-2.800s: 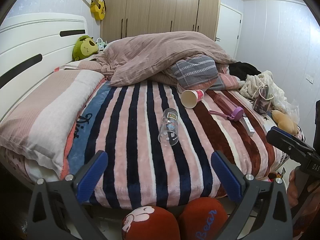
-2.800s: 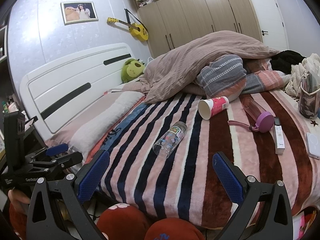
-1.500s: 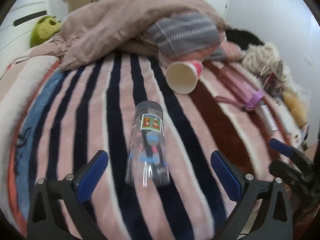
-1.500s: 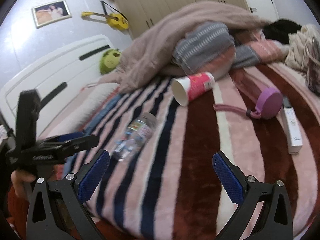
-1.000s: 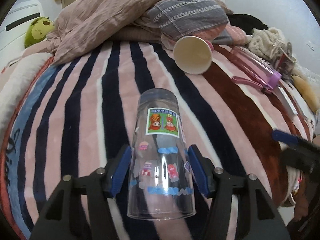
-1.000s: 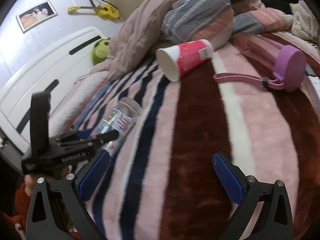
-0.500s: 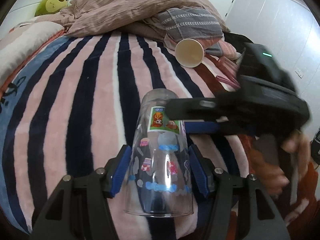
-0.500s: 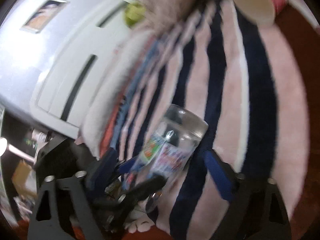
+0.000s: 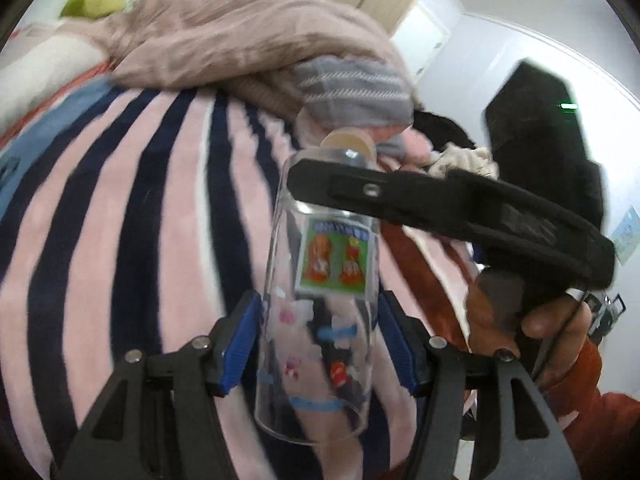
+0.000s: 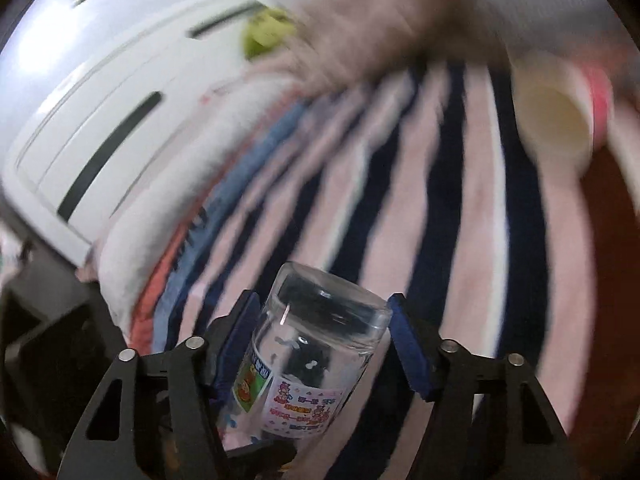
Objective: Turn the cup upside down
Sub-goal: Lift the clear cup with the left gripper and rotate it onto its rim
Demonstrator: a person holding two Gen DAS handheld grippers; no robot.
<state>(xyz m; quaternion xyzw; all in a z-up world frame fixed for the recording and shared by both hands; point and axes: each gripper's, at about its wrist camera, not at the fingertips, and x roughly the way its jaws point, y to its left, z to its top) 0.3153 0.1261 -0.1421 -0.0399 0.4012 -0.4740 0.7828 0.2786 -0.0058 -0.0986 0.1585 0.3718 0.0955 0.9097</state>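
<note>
The left tool still pinches the clear cup near its open rim, now lifted off the striped bed. To the right, the right tool has just arrived, pads bracketing the cup's closed base, grip unclear. A two-handed handover for flipping seems underway.

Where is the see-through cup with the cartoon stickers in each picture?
Left wrist view: the clear cup is low in the middle, clamped between the left hand-held gripper's blue pads.
Right wrist view: the cup is at bottom centre, between the right hand-held gripper's pads.
Shared landmark: the paper cup lying on the striped blanket.
</note>
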